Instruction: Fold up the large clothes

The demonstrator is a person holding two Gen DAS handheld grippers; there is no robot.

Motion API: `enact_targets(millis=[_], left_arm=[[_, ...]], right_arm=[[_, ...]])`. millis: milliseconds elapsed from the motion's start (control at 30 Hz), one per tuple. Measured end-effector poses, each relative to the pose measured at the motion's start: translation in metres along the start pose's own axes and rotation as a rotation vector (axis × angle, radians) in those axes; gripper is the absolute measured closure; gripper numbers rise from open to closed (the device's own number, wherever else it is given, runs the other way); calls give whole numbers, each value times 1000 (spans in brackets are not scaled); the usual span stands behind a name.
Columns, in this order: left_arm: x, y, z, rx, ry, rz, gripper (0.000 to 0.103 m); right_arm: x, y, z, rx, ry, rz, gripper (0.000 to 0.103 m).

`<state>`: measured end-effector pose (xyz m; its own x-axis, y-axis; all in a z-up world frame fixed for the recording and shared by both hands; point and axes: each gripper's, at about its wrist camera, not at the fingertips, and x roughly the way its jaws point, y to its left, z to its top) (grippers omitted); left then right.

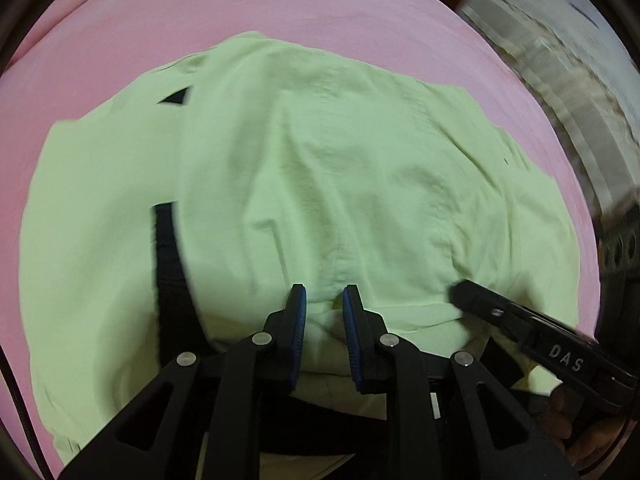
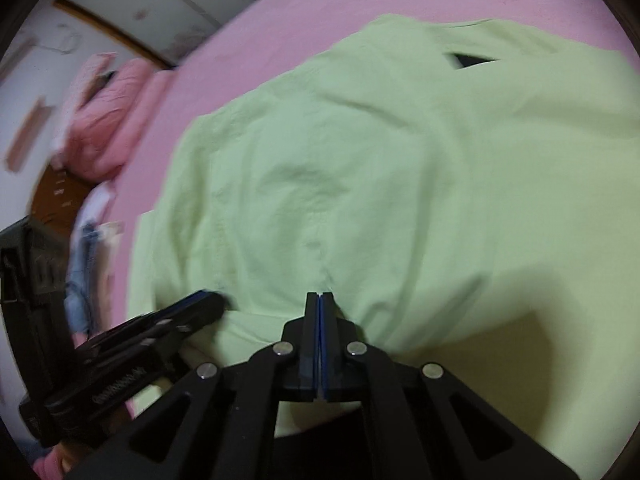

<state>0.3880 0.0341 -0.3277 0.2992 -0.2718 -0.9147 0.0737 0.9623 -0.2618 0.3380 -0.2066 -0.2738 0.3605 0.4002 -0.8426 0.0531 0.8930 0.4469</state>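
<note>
In the left wrist view the left gripper (image 1: 324, 294) stands with its blue-padded fingers apart, a fold of the light green garment (image 1: 304, 168) bulging up between them but not clamped, so it looks either about to bite on the near hem or just let off it; which, the picture does not say. The garment lies spread over a pink bedsheet (image 1: 280, 12), a dark lining (image 1: 170, 264) showing in a strip at the left and again as a small dark opening farther back. The right gripper (image 1: 458, 292) comes in from the lower right with its tip pressed into the same near edge, probably so that both ends of the hem can be lifted together for a fold away from the person. In the right wrist view the right gripper (image 2: 320, 298) has its jaws closed tight, a pinch of green cloth puckering at the tips, so it holds the garment's near edge. The left gripper (image 2: 212, 300) reaches in just beside it at the left, touching the cloth. Beyond the bed lie a heap of pink bedding (image 2: 104, 128) and some bluish fabric (image 2: 86, 264) at the mattress edge; neither sits on the garment, and nothing blocks a fold across it.
</note>
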Motion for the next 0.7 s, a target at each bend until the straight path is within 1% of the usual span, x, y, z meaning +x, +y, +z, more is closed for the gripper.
enact_targets(millis=[67, 133, 200, 267, 300, 333, 400, 433, 467, 500, 533, 567, 633, 667, 700], left_arm=[[-8, 12, -6, -38, -26, 25, 85], [-18, 17, -9, -78, -52, 25, 85], [-22, 14, -13, -115, -65, 38, 84], [-30, 13, -20, -120, -63, 63, 83], [-34, 12, -25, -112, -62, 81, 83], [-32, 9, -25, -103, -61, 101, 81], [-31, -3, -26, -88, -50, 119, 73], [-31, -8, -21, -81, -42, 121, 65], [-36, -11, -22, -74, -37, 118, 54], [-43, -13, -28, -68, -35, 124, 47], [-48, -16, -32, -62, -39, 145, 34], [-54, -18, -35, -62, -47, 156, 29], [-66, -14, -45, -93, -63, 153, 27], [-71, -9, -49, -119, -63, 145, 19], [-80, 0, -53, -143, -62, 141, 16]], right_arm=[[2, -5, 6, 20, 11, -48, 103], [-7, -19, 7, 41, 21, -75, 103], [-10, -14, 8, 14, 31, -129, 103], [-16, -3, 6, -33, 26, -234, 103], [-19, -1, 5, -44, 17, -264, 103], [-23, 2, 2, -51, 3, -269, 102], [-27, 6, -3, -52, 6, -282, 101], [-28, 7, -7, -53, 15, -299, 101], [-29, 8, -10, -54, 20, -306, 101], [-31, 10, -14, -54, 27, -315, 101], [-32, 11, -17, -53, 34, -325, 101], [-33, 13, -21, -56, 46, -342, 100], [-34, 20, -28, -57, 64, -347, 94], [-36, 22, -29, -49, 74, -338, 84], [-38, 24, -32, -41, 85, -329, 69]])
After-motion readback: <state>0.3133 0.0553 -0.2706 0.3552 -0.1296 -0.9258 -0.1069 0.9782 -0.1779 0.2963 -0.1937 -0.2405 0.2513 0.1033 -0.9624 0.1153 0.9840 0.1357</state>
